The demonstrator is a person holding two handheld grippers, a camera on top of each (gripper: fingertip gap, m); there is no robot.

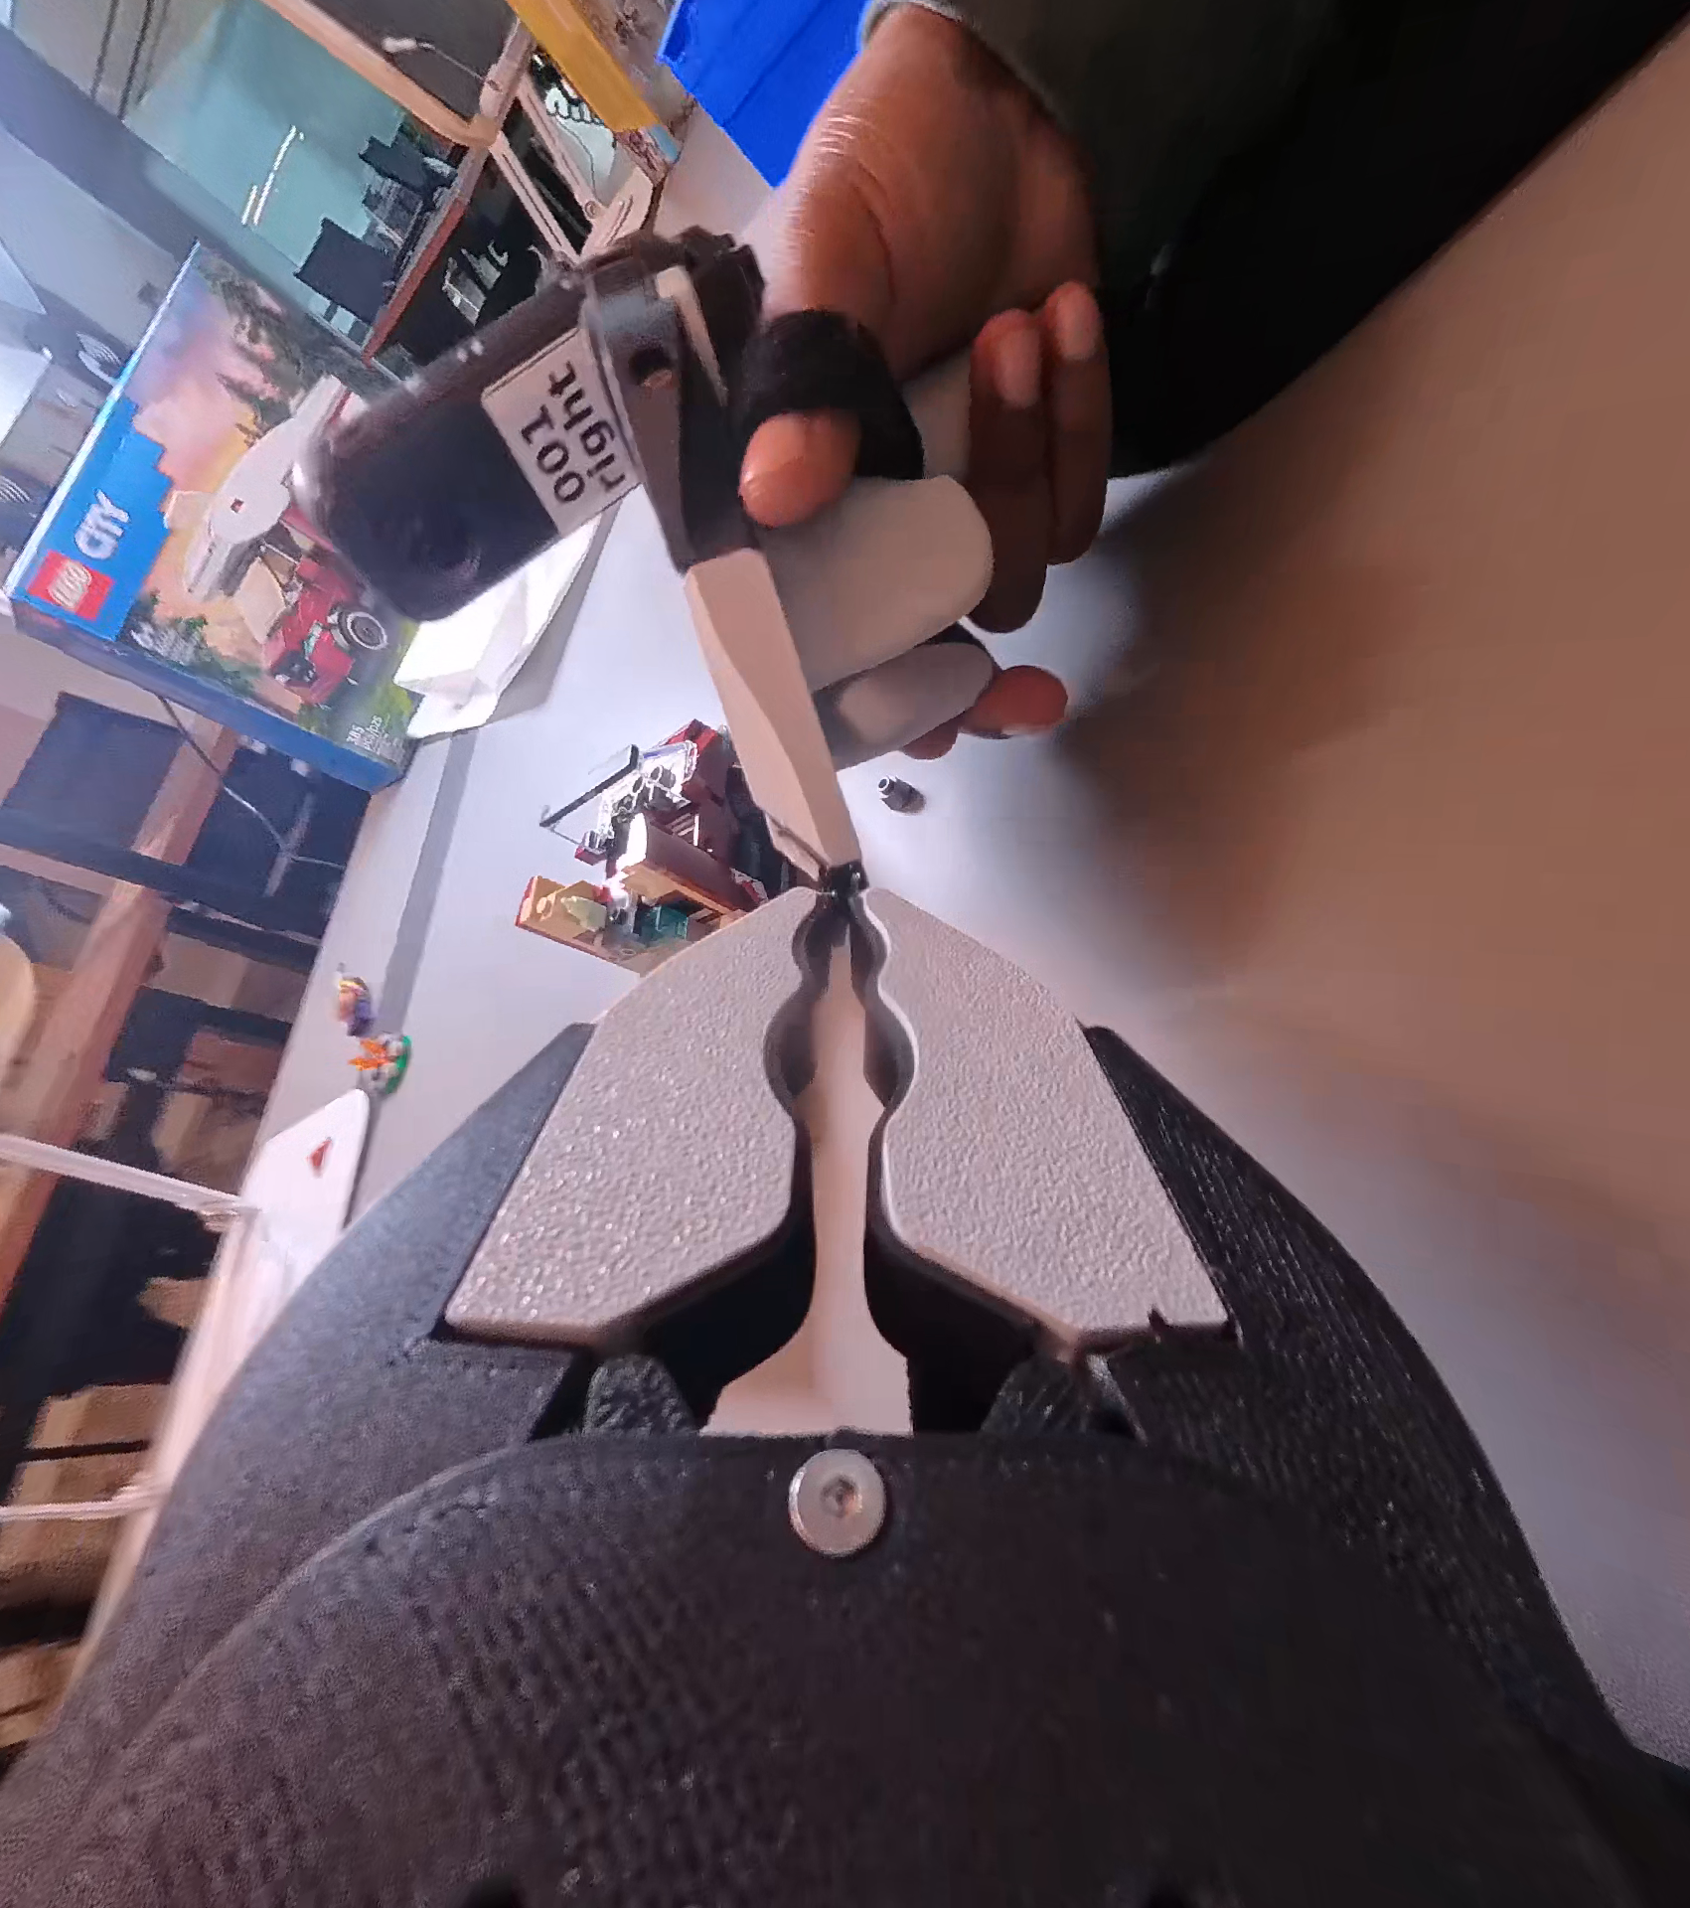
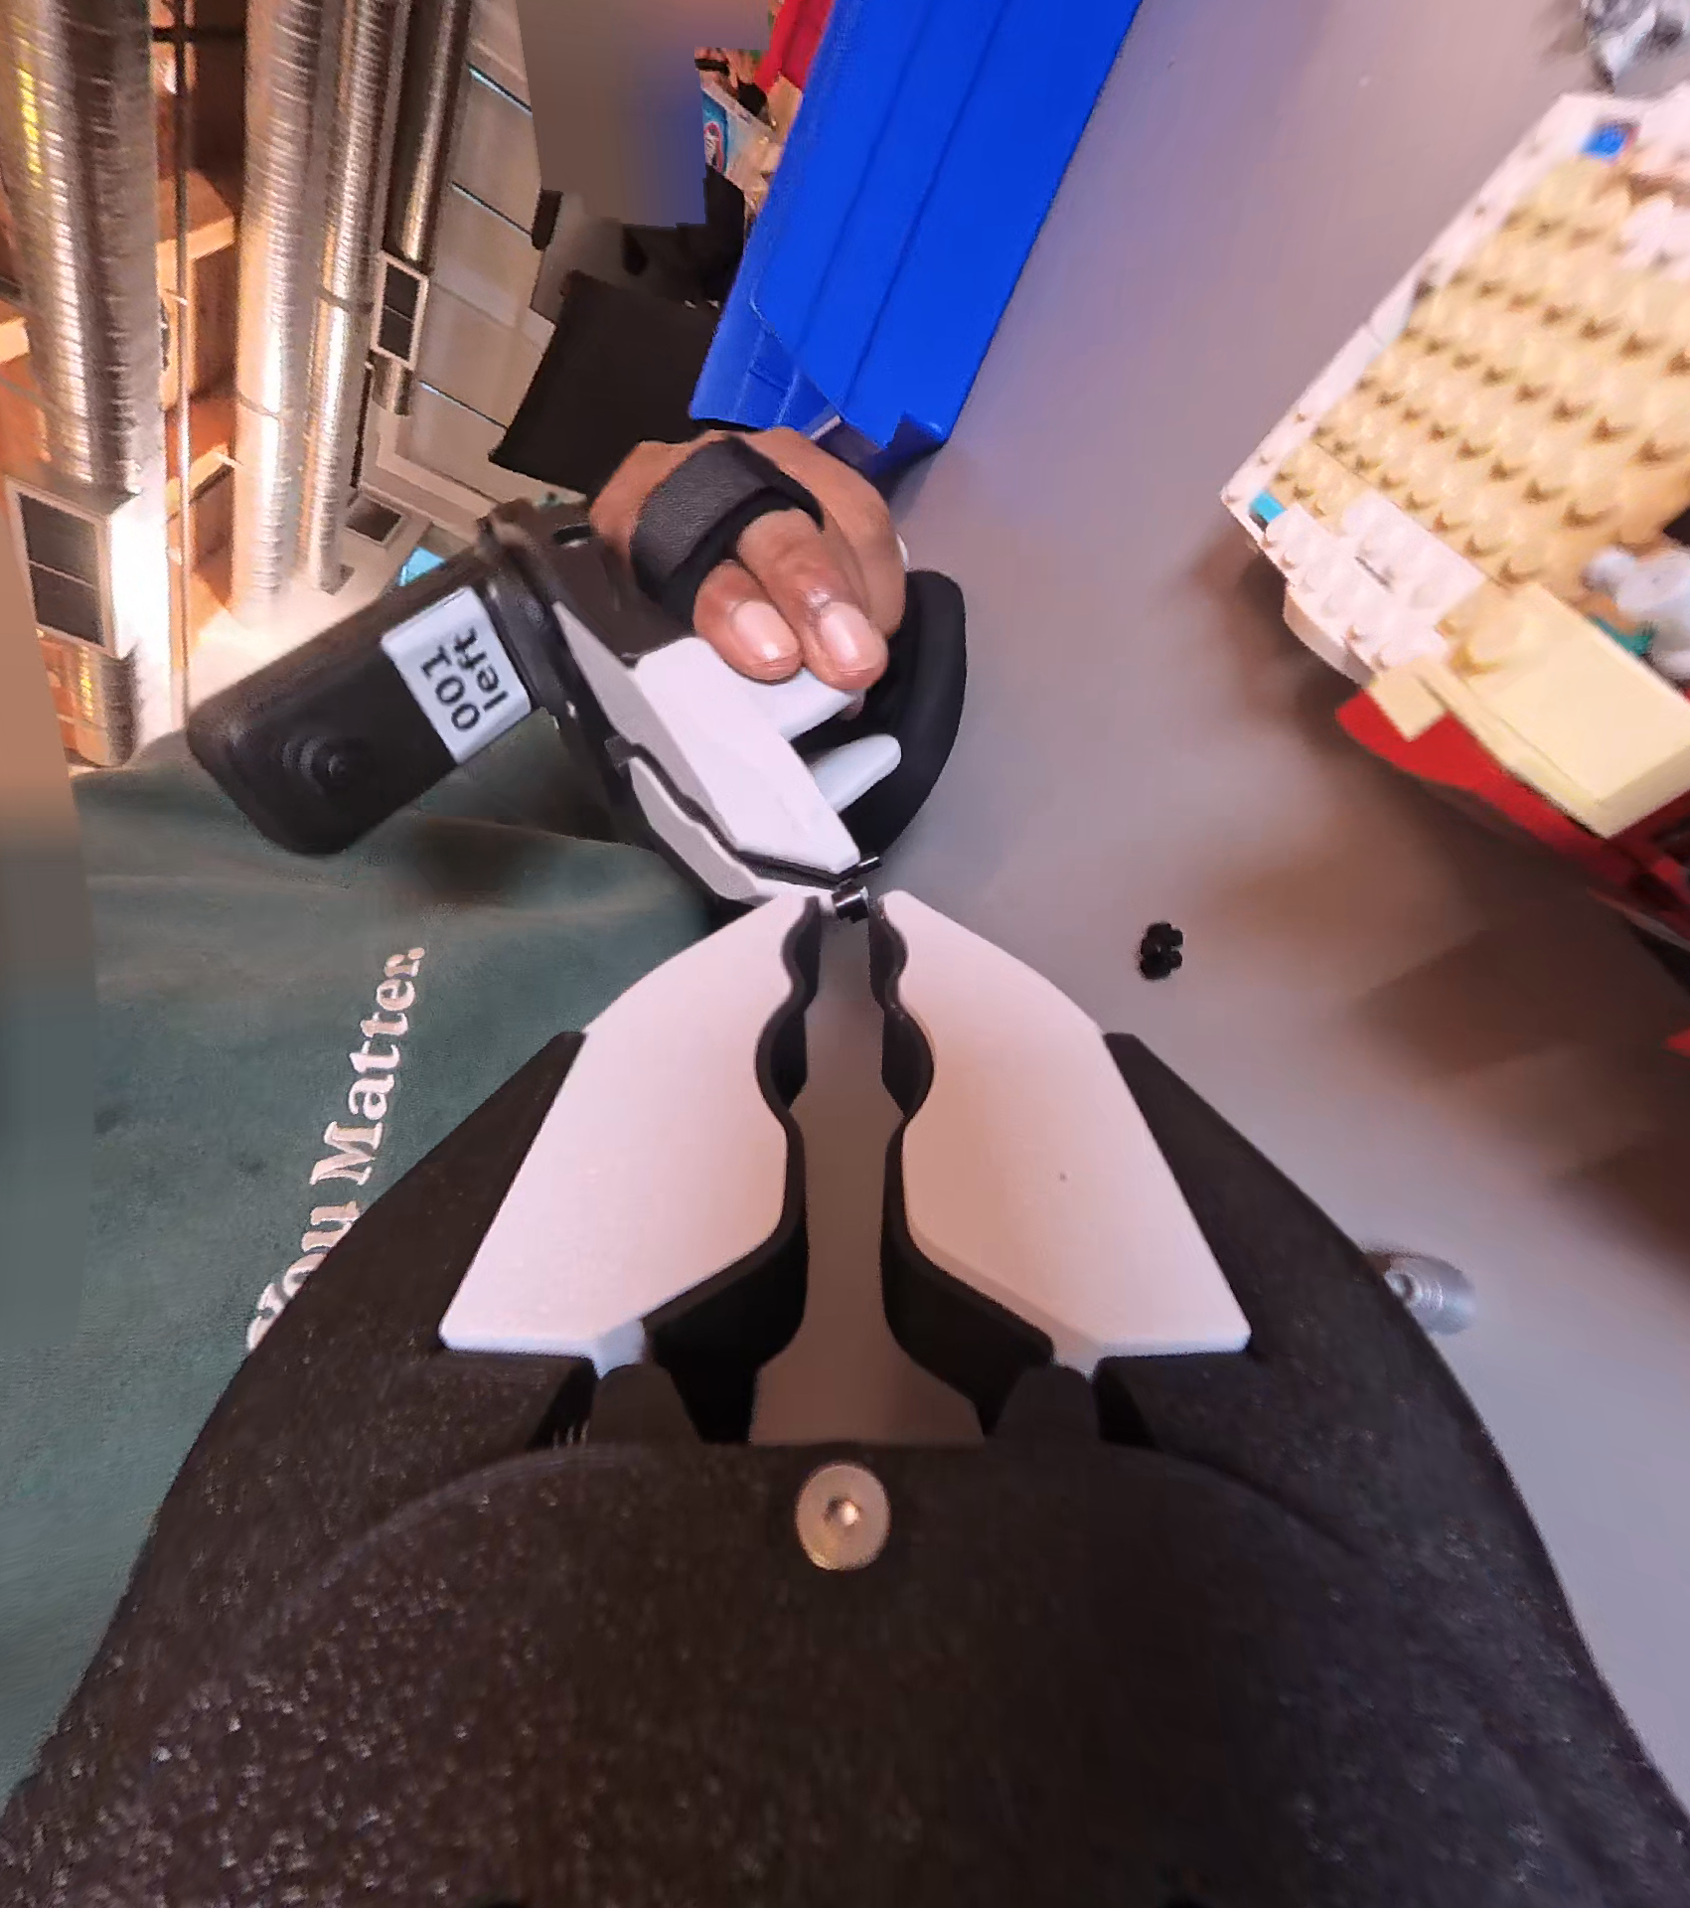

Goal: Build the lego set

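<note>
Left wrist view: the left hand-held gripper [image 1: 841, 896] pinches a tiny black piece [image 1: 842, 881] at its tips, where the right hand-held gripper [image 1: 835, 849] meets it from the far side. The piece is too small to tell its long axis. A lego box [image 1: 200, 537] lies far left on the table [image 1: 1387, 826].

Right wrist view: the right hand-held gripper [image 2: 849, 909], nearly shut, nips the same piece [image 2: 847, 904], tip to tip with the left one [image 2: 846, 870]. Only here show a loose black piece [image 2: 1159, 947] to the right and the tan-and-red model [image 2: 1542, 496] far right.

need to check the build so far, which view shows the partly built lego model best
The right wrist view: the partly built lego model sits close, its tan studded roof and red base clear, though cut off at the edge. The left wrist view shows it small and distant, partly behind the gripper fingers.
</note>
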